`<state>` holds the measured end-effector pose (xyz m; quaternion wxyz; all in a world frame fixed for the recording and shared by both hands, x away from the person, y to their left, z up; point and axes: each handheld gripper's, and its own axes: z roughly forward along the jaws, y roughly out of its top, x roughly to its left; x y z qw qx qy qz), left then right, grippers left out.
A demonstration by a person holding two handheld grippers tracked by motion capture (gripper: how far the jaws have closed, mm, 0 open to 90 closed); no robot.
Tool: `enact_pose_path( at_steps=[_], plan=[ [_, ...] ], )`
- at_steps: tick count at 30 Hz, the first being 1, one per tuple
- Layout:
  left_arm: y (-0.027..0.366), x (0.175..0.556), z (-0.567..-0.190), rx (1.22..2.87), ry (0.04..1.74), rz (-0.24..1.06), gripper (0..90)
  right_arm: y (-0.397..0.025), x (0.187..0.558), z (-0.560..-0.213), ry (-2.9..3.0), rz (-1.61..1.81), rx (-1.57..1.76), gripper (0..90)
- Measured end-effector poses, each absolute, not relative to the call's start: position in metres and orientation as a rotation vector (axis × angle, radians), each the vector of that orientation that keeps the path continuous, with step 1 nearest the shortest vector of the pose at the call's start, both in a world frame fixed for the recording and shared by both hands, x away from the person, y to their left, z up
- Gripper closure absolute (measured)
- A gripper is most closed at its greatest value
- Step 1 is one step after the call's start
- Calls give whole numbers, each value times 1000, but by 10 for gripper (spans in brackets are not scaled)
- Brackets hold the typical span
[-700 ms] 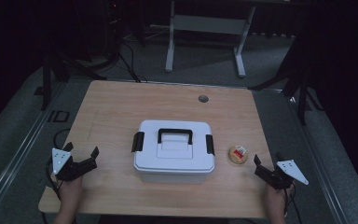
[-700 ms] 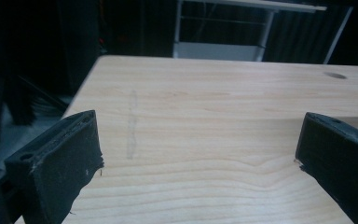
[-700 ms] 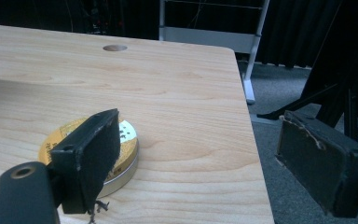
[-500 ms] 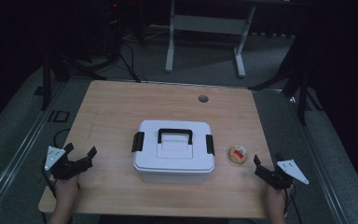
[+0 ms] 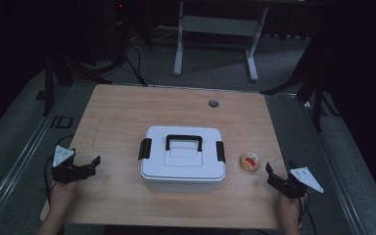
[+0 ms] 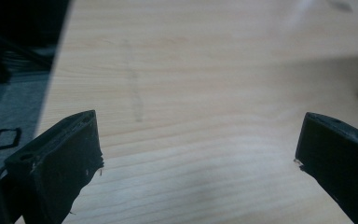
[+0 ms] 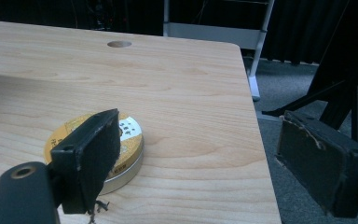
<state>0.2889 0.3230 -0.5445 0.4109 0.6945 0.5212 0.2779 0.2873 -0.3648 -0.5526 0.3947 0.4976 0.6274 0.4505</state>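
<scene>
Right gripper (image 5: 277, 177) sits with jaws spread wide and empty at the worktop's (image 5: 127, 117) right front edge, just beside the round yellow tin (image 5: 250, 162); left gripper (image 5: 85, 169), jaws likewise apart, rests at the left front edge; the white lidded box (image 5: 183, 158) stands between them, touched by neither.

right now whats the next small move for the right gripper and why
Probably ease the right gripper forward and left toward the small round gold tin. Its fingers stand wide apart with nothing between them, and the tin lies flat on the wooden table just ahead, beside the white plastic box with the black handle, apart from it.
</scene>
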Motion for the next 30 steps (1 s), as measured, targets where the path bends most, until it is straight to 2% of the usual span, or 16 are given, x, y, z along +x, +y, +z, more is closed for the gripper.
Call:
enact_pose_path(
  at_steps=[7, 15, 20, 24, 30],
  plan=[
    [325, 304, -535, 1961, 1145, 561, 0, -366, 288, -553, 1606, 1168, 1269, 132],
    [320, 313, -526, 2177, 957, 470, 0, -365, 288, -553, 1616, 1165, 1261, 132],
    [319, 318, -520, 2292, 858, 431, 0, -365, 288, -552, 1621, 1167, 1262, 132],
    [316, 321, -515, 2387, 793, 429, 34, -365, 288, -552, 1625, 1170, 1260, 132],
    [313, 327, -503, 2499, 747, 430, 33, -366, 288, -552, 1632, 1174, 1263, 132]
  ],
)
